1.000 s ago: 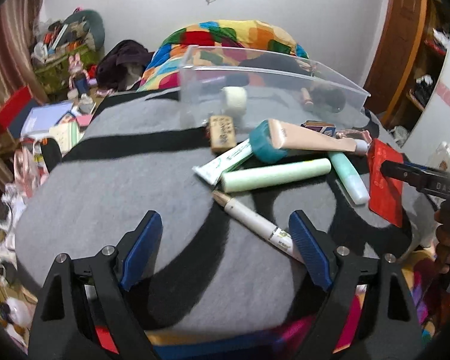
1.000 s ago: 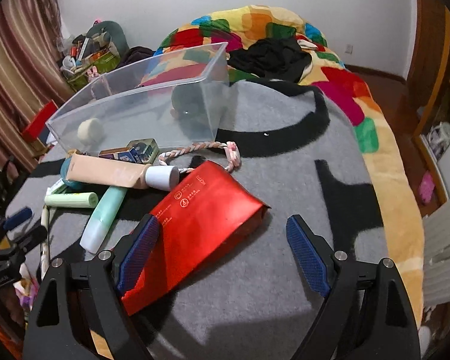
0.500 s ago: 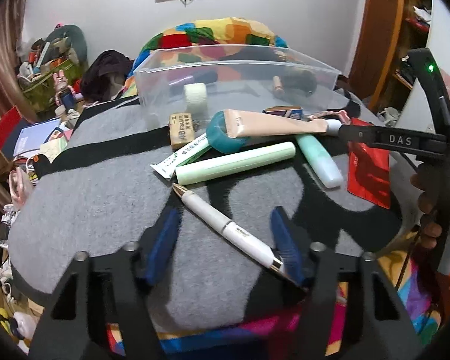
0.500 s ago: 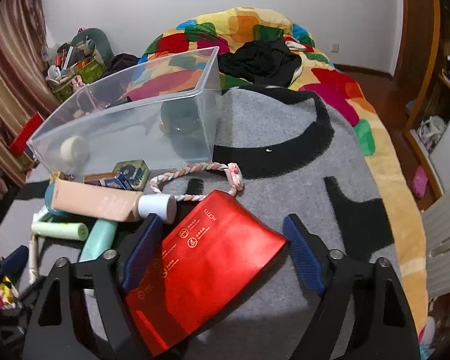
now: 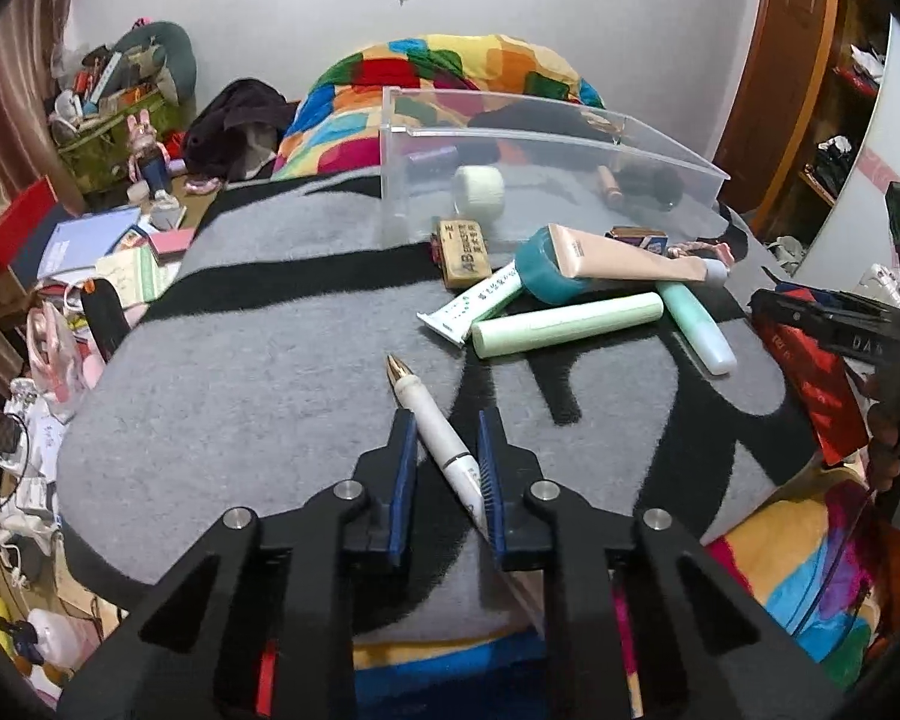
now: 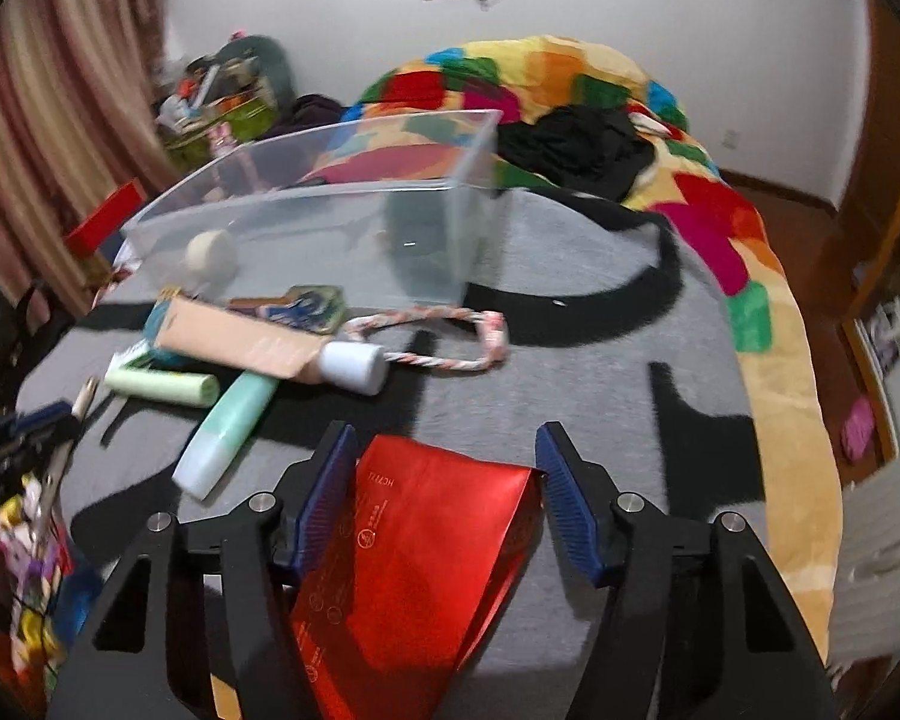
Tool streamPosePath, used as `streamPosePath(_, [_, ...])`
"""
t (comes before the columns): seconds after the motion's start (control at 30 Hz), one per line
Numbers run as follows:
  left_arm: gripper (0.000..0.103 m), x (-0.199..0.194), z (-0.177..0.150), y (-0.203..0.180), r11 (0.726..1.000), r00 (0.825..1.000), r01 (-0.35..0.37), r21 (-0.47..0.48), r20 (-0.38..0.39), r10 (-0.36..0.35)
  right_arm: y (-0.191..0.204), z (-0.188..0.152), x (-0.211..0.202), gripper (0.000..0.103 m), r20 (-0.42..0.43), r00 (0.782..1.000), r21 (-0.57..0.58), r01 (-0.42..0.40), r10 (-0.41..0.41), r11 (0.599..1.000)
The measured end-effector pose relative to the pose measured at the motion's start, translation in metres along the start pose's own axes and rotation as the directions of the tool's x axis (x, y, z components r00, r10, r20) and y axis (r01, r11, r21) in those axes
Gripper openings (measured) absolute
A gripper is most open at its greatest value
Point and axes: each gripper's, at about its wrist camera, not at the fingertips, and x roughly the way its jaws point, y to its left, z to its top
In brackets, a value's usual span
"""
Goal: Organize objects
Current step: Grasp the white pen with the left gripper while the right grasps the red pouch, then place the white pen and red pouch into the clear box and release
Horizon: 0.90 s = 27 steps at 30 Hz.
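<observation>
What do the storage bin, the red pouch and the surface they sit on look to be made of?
Storage bin: clear rigid plastic, glossy; the quilt shows through its walls. Red pouch: probably foil or metallised film, with a creased, shiny face. Blanket: grey and black fleece-like fabric, matte and fuzzy.

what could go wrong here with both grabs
The left hand-held gripper, jaws just closing, takes the white pen diagonally near its rear, so it could pivot or slip. The right hand-held gripper closes around the flat red pouch, which may buckle and slide out.
</observation>
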Motion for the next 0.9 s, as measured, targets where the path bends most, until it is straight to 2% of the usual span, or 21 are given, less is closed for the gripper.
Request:
streamPosePath(0.1, [0.023, 0.001, -0.004, -0.006, 1.0, 1.0, -0.017, 0.011, -0.003, 0.017, 0.009, 0.001, 0.003, 0.062, -0.018, 0.999, -0.024, 0.032, -0.032, 0.999])
streamPosePath(0.23, [0.023, -0.002, -0.009, -0.01, 0.999, 0.999, -0.037, 0.026, 0.009, 0.037, 0.011, -0.002, 0.006, 0.074, -0.066, 0.995, 0.018, 0.074, -0.073, 0.997])
streamPosePath(0.37, [0.018, -0.004, -0.01, -0.011, 0.998, 0.999, -0.049, 0.039, 0.019, 0.048, 0.01, -0.013, 0.0, 0.074, -0.059, 0.991, 0.052, 0.123, -0.12, 0.991])
streamPosePath(0.43, [0.01, -0.004, -0.008, -0.01, 0.998, 0.998, -0.053, 0.037, 0.021, 0.053, 0.009, -0.018, -0.004, 0.07, -0.053, 0.991, 0.063, 0.125, -0.121, 0.99])
streamPosePath(0.47, [0.01, -0.005, -0.008, -0.008, 0.998, 0.998, -0.055, 0.028, 0.025, 0.055, 0.008, -0.019, -0.007, 0.064, -0.045, 0.992, 0.065, 0.125, -0.122, 0.99])
streamPosePath(0.5, [0.01, -0.006, -0.006, -0.006, 0.998, 0.998, -0.052, 0.017, 0.032, 0.052, 0.008, -0.02, -0.009, 0.052, -0.043, 0.992, 0.063, 0.122, -0.12, 0.991])
streamPosePath(0.67, [0.01, -0.021, 0.002, 0.0, 0.999, 0.994, -0.042, -0.018, 0.098, 0.044, 0.007, -0.019, -0.021, 0.051, -0.013, 0.996, 0.068, 0.092, -0.091, 0.993])
streamPosePath(0.9, [0.01, -0.045, 0.024, -0.004, 1.0, 0.98, -0.027, -0.003, 0.195, 0.027, 0.018, 0.005, -0.051, 0.051, 0.1, 0.993, 0.049, 0.06, -0.064, 0.997])
